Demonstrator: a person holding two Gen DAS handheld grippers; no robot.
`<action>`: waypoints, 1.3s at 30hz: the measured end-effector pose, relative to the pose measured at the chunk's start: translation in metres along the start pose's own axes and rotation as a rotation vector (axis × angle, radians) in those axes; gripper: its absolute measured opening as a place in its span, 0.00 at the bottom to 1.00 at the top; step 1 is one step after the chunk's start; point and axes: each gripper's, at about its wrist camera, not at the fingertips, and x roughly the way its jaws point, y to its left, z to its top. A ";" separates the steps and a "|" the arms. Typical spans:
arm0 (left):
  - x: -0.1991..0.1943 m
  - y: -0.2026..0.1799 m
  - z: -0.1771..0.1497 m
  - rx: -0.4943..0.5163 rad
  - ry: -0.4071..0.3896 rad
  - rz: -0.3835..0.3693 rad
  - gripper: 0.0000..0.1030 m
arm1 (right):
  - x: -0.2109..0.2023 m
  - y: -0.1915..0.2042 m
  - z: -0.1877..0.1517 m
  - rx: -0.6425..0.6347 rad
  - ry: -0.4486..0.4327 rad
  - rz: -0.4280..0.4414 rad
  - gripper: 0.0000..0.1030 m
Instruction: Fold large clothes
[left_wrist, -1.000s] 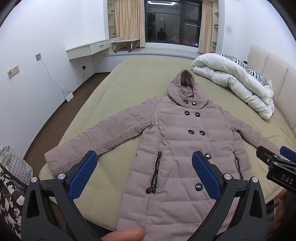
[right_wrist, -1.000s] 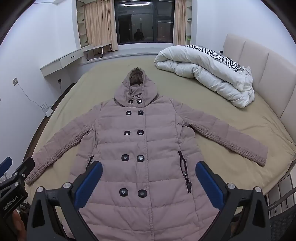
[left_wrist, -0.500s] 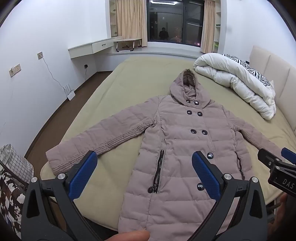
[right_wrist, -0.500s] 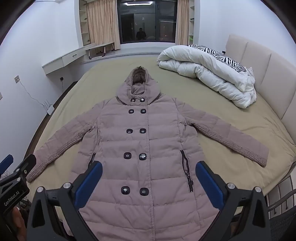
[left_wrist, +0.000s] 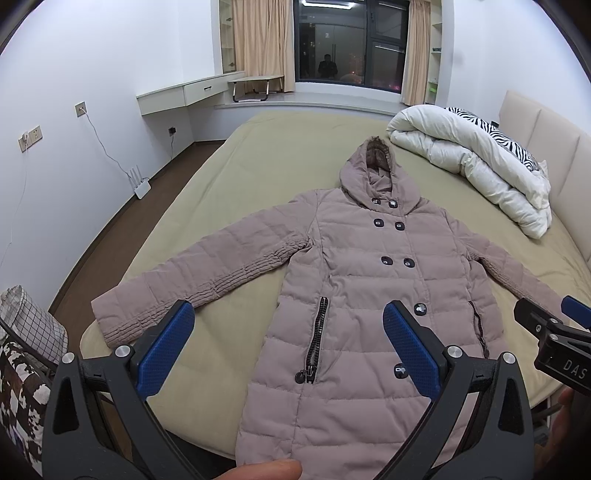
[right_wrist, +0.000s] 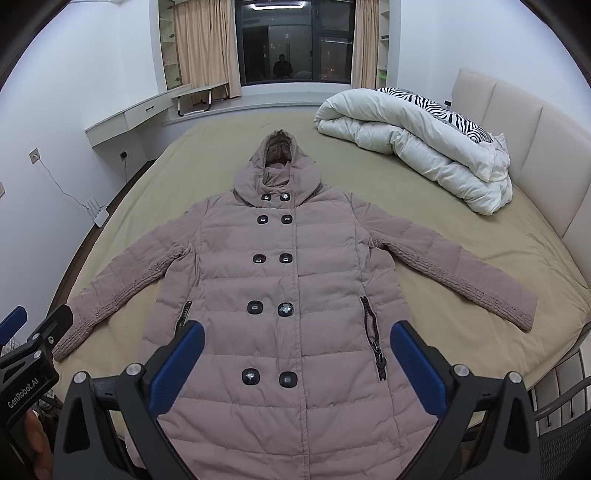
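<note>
A long mauve hooded puffer coat (left_wrist: 369, 295) lies flat, front up, on the bed, sleeves spread out to both sides; it also shows in the right wrist view (right_wrist: 291, 295). Its hem hangs over the near bed edge. My left gripper (left_wrist: 288, 332) is open and empty, held above the coat's left side near the hem. My right gripper (right_wrist: 295, 354) is open and empty above the lower middle of the coat. The right gripper also shows at the right edge of the left wrist view (left_wrist: 550, 332), and the left gripper at the left edge of the right wrist view (right_wrist: 33, 343).
The bed (left_wrist: 266, 155) has an olive sheet. A rolled white duvet with a zebra pillow (right_wrist: 417, 140) lies at the far right by the padded headboard (right_wrist: 524, 147). A checked basket (left_wrist: 29, 325) stands on the floor at the left. A wall desk (left_wrist: 184, 92) is beyond.
Both grippers have drawn back and risen slightly, so the coat sits a little farther away in both views. The coat has not moved. Both grippers stay open.
</note>
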 end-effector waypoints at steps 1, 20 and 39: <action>0.000 0.000 0.000 0.001 0.000 0.000 1.00 | 0.000 0.000 0.000 -0.001 -0.001 0.000 1.00; 0.000 0.001 0.000 0.000 0.001 -0.001 1.00 | -0.001 0.000 0.001 -0.001 0.003 0.002 1.00; 0.003 0.004 -0.004 -0.002 0.004 0.001 1.00 | 0.000 0.000 0.000 -0.001 0.005 0.003 1.00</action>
